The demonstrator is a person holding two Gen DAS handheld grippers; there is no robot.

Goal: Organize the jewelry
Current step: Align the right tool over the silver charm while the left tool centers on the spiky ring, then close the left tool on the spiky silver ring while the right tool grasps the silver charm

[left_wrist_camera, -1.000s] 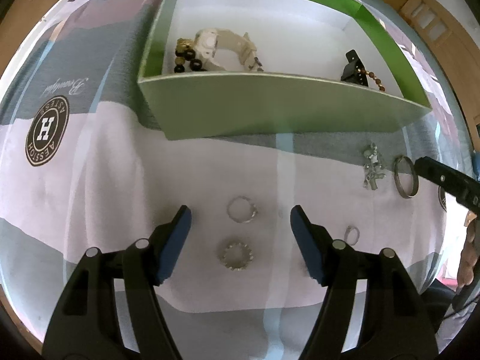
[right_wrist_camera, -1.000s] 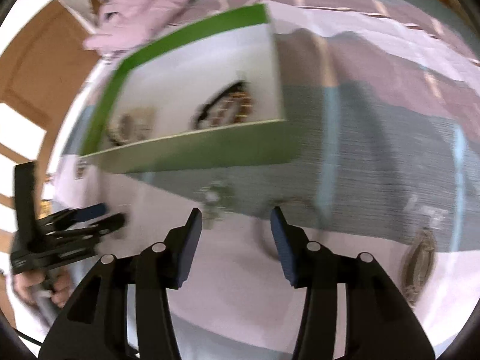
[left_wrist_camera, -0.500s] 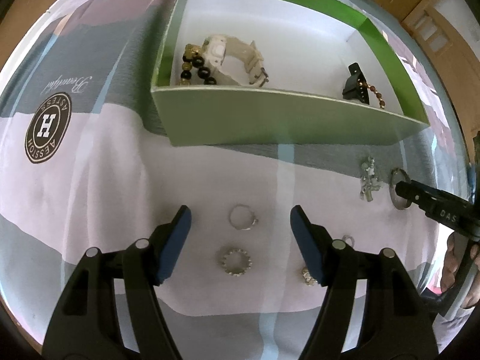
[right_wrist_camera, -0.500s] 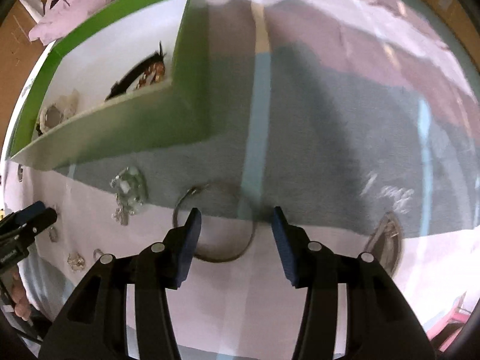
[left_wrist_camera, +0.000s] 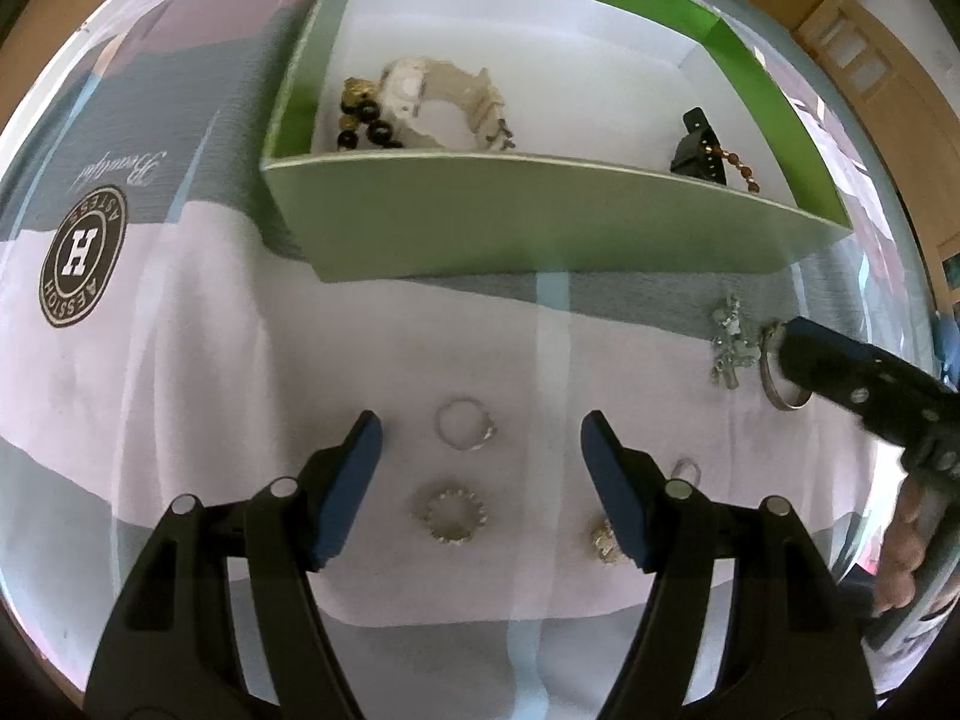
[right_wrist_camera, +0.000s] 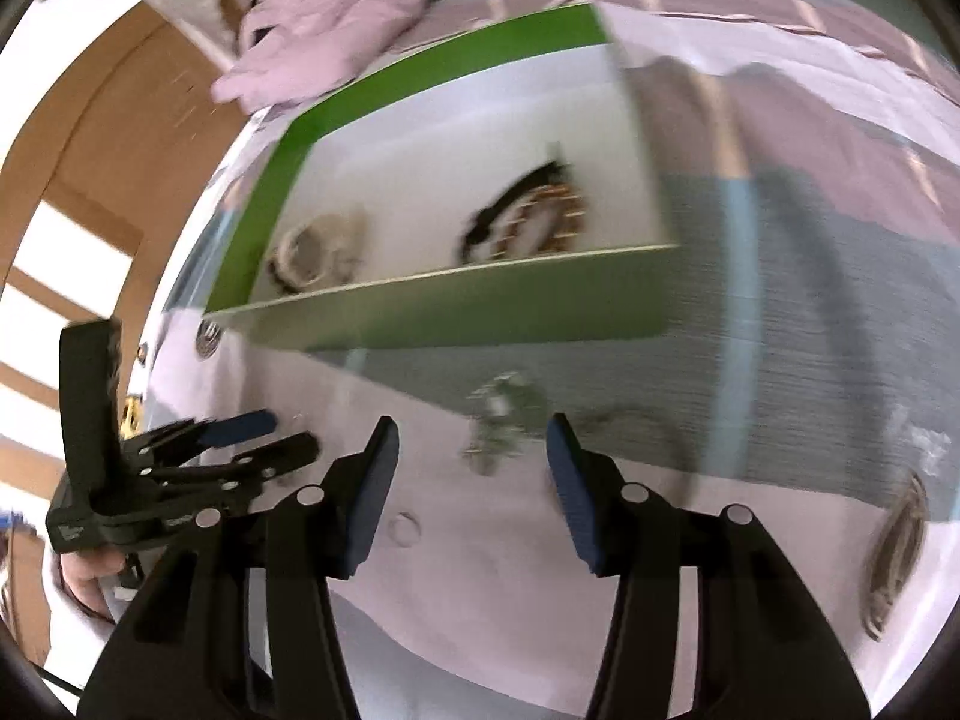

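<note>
A green box (left_wrist_camera: 540,222) with a white inside holds a white watch (left_wrist_camera: 438,102), dark beads (left_wrist_camera: 360,120) and a black strap with brown beads (left_wrist_camera: 702,150). My left gripper (left_wrist_camera: 480,468) is open over a thin ring (left_wrist_camera: 462,425) and a beaded ring (left_wrist_camera: 454,517) on the cloth. A silver charm (left_wrist_camera: 732,348) and a bangle (left_wrist_camera: 783,393) lie to the right. My right gripper (right_wrist_camera: 471,468) is open and empty, low over the cloth beside the charm (right_wrist_camera: 501,426); it also shows in the left wrist view (left_wrist_camera: 840,366) touching the bangle.
A small ring (left_wrist_camera: 687,471) and a gold piece (left_wrist_camera: 603,540) lie by the left gripper's right finger. A round logo patch (left_wrist_camera: 81,255) marks the cloth at left. Pink fabric (right_wrist_camera: 336,18) is heaped beyond the box. A metal bracelet (right_wrist_camera: 897,546) lies at right.
The right gripper has swung left with blur, from over the bangle toward the charm. The left gripper has eased back a little, still open over the two rings.
</note>
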